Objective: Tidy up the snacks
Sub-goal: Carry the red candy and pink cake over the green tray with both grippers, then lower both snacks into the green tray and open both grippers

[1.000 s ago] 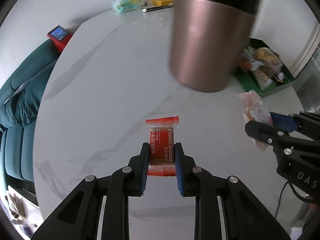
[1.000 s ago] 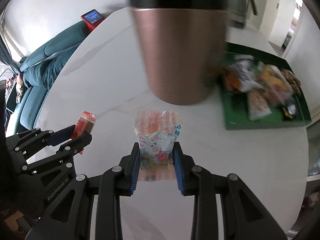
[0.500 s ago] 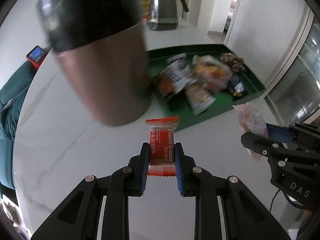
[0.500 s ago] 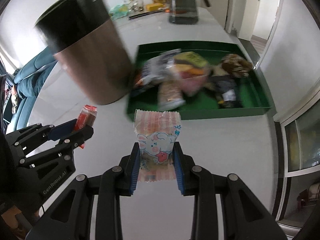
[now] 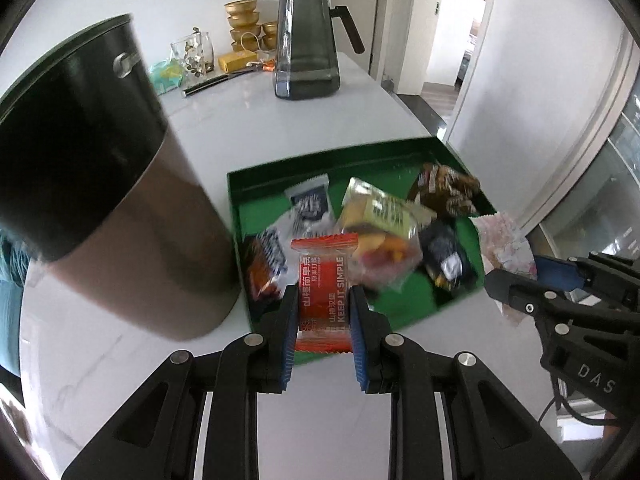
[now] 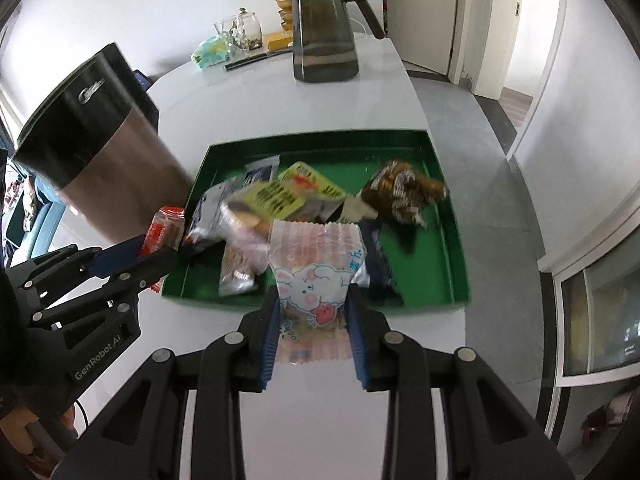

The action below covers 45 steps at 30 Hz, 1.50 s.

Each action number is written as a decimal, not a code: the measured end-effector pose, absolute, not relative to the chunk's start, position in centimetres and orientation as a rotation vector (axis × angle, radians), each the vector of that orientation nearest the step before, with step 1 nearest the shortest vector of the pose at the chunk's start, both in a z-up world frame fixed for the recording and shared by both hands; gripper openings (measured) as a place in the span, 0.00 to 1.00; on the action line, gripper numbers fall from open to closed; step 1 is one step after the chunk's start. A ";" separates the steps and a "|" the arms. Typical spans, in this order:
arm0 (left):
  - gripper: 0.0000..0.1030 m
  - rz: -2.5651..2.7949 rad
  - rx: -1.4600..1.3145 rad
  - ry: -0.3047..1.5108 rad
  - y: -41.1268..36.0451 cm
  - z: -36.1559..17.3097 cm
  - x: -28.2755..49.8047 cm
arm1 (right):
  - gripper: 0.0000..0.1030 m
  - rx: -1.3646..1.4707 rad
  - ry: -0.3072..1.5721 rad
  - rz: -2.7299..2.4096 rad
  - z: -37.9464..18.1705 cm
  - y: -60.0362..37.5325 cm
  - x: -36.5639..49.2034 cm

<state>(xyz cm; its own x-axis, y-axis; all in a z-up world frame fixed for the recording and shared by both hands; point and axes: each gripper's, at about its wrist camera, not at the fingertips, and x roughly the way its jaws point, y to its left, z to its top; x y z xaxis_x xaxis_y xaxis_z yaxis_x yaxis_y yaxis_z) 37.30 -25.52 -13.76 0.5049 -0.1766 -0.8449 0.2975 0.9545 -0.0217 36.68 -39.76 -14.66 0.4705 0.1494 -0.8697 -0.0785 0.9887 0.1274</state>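
My left gripper (image 5: 324, 304) is shut on a red snack packet (image 5: 323, 280) and holds it above the near edge of the green tray (image 5: 240, 216). My right gripper (image 6: 312, 308) is shut on a pink striped rabbit snack bag (image 6: 314, 272), held over the tray's near rim (image 6: 460, 280). The tray holds several snack packs, among them a yellow-green pack (image 6: 288, 196) and a brown wrapped one (image 6: 404, 192). In the left wrist view the right gripper (image 5: 520, 280) shows at the right with the pink bag (image 5: 504, 240). In the right wrist view the left gripper (image 6: 136, 256) shows at the left with the red packet (image 6: 166, 228).
A tall copper and black canister (image 5: 100, 200) stands just left of the tray. A dark glass pitcher (image 5: 306, 48) stands at the back of the white marble table (image 5: 320, 420). A glass jar (image 5: 192, 52), gold bowls (image 5: 244, 24) and a pen (image 5: 212, 84) lie beyond.
Both grippers have swung right from the open table and the canister toward the green tray, still holding their packets. The tray now lies straight ahead in both views.
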 end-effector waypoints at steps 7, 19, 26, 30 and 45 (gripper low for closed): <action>0.20 -0.275 0.125 1.031 -26.9 -15.4 40.9 | 0.25 0.089 1.092 0.167 -15.6 -40.9 40.0; 0.20 -0.282 0.129 1.081 -27.2 -17.8 44.1 | 0.25 0.088 1.139 0.163 -17.9 -41.9 44.1; 0.20 -0.301 0.121 1.099 -27.7 -18.9 44.6 | 0.25 0.077 1.171 0.164 -19.2 -41.8 45.0; 0.20 -0.303 0.114 1.099 -27.7 -19.0 44.8 | 0.25 0.078 1.189 0.161 -19.7 -41.8 45.3; 0.34 -0.290 0.122 1.096 -27.8 -19.0 44.7 | 0.58 0.093 1.219 0.119 -20.3 -42.4 45.5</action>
<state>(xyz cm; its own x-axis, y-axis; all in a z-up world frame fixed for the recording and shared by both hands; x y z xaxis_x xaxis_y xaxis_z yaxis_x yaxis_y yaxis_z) 44.71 -27.75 -19.04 0.4240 -0.1713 -0.8893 0.2914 0.9555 -0.0451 45.50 -42.43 -20.31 0.3398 0.1411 -0.9298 -0.0410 0.9900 0.1353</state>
